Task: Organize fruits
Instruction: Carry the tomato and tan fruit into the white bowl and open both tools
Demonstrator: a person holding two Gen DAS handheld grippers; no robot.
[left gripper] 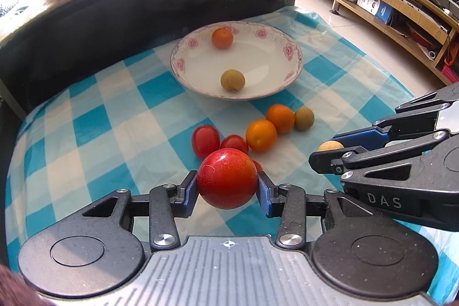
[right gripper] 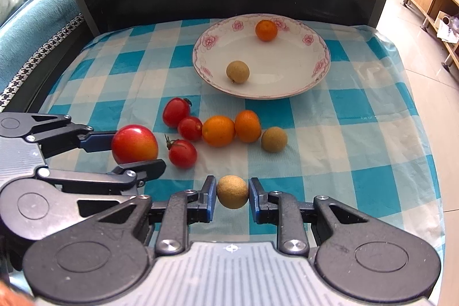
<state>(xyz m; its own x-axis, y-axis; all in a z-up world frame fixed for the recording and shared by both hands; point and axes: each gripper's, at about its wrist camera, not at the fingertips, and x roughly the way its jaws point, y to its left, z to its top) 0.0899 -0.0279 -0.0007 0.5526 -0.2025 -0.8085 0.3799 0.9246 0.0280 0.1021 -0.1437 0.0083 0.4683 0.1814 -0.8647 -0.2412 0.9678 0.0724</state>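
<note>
Fruits are in both my grippers. My left gripper (left gripper: pixel 228 188) squeezes a big red tomato (left gripper: pixel 228 178), and my right gripper (right gripper: pixel 232 198) squeezes a small tan longan (right gripper: pixel 232 192). Both hang above the cloth (right gripper: pixel 358 139). Just past them lie three little tomatoes (right gripper: pixel 182 153), two oranges (right gripper: pixel 218 131) and one more longan (right gripper: pixel 274 139). Farther off sits the plate (right gripper: pixel 312 82), with an orange and a longan in it. I think I am carrying now. Next I should reach over the plate and let go softly, so nothing rolls out.

L tongs (left gripper: pixel 228 187) gripping big tomato (left gripper: pixel 227 177); plate (left gripper: pixel 200 88) w/ 2 fruits.
</note>
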